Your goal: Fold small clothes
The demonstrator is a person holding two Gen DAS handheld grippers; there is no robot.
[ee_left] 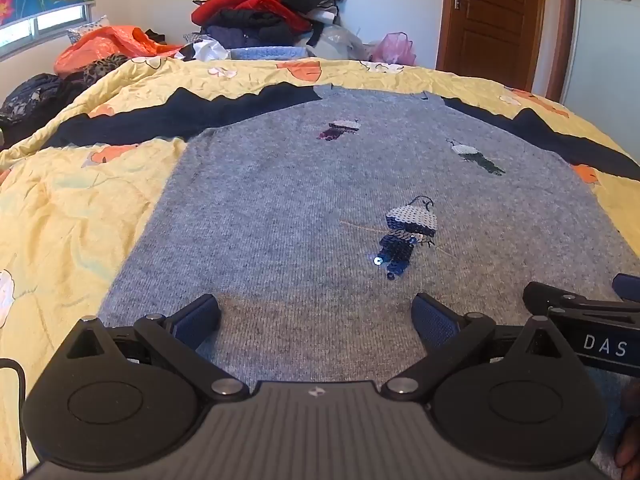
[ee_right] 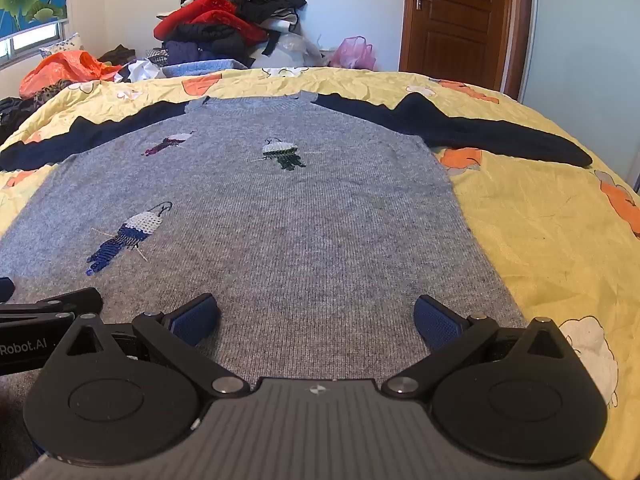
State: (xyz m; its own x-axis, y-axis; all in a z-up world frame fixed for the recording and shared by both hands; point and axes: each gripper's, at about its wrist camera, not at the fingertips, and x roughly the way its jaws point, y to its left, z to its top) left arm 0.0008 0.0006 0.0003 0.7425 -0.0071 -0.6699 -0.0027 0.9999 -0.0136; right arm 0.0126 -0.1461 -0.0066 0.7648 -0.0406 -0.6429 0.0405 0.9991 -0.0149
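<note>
Grey knit wool makes up the body of the small sweater with dark navy sleeves point(ee_left: 288, 208) point(ee_right: 280, 220), which lies flat and face up on the bed's yellow quilt printed with orange and white flowers point(ee_left: 68, 216) point(ee_right: 540, 208); its sleeves stretch out to either side, and its neck points toward the far edge of the bed; three sequinned figures decorate the front, a blue-and-white one point(ee_left: 404, 236) point(ee_right: 128, 236) nearest the hem, a green-and-white one point(ee_left: 476, 158) point(ee_right: 282, 154) and a purple one point(ee_left: 338, 130) point(ee_right: 166, 144) nearer the neck; the left gripper point(ee_left: 316, 320) hovers low over the hem on the left half, its jaws spread wide with only grey knit between the blue pads; the right gripper point(ee_right: 316, 320) sits just beside it over the right half of the hem, jaws likewise released and gripping nothing; whether the pads touch the fabric cannot be told; each gripper shows at the edge of the other's view point(ee_left: 580, 320) point(ee_right: 44, 316); beyond the bed a heap of red, black and blue clothes point(ee_left: 268, 8) point(ee_right: 228, 20) rises against the white wall, with an orange plastic bag point(ee_left: 108, 44) point(ee_right: 64, 66) to its left, a pink plastic bag point(ee_left: 394, 48) point(ee_right: 354, 54) to its right, and a brown panelled wooden door point(ee_left: 492, 20) point(ee_right: 456, 20) further right.
</note>
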